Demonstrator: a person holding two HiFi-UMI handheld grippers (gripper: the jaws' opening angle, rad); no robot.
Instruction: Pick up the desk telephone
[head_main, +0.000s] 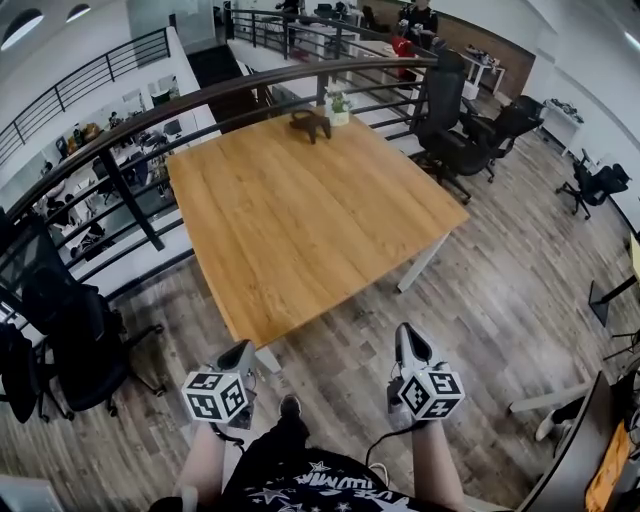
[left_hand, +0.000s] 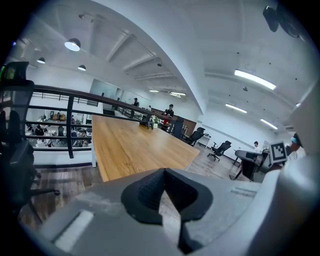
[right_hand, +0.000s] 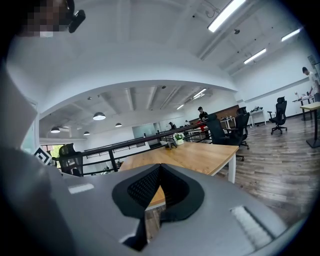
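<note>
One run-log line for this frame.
stage: pre-grasp | left gripper: shut, empty | right gripper: shut, empty | dark desk telephone: untouched, far end of light wooden table

I cannot identify the small dark object (head_main: 311, 124) at the far end of the light wooden table (head_main: 300, 230): too small to resolve. The near picture edge cuts off the person's forearms (head_main: 203, 465).

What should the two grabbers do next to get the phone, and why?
Probably carry both forward along the table. The desk telephone sits at its far end beside a small potted plant, while the left gripper and right gripper hang short of the near corner, jaws shut and empty.
</note>
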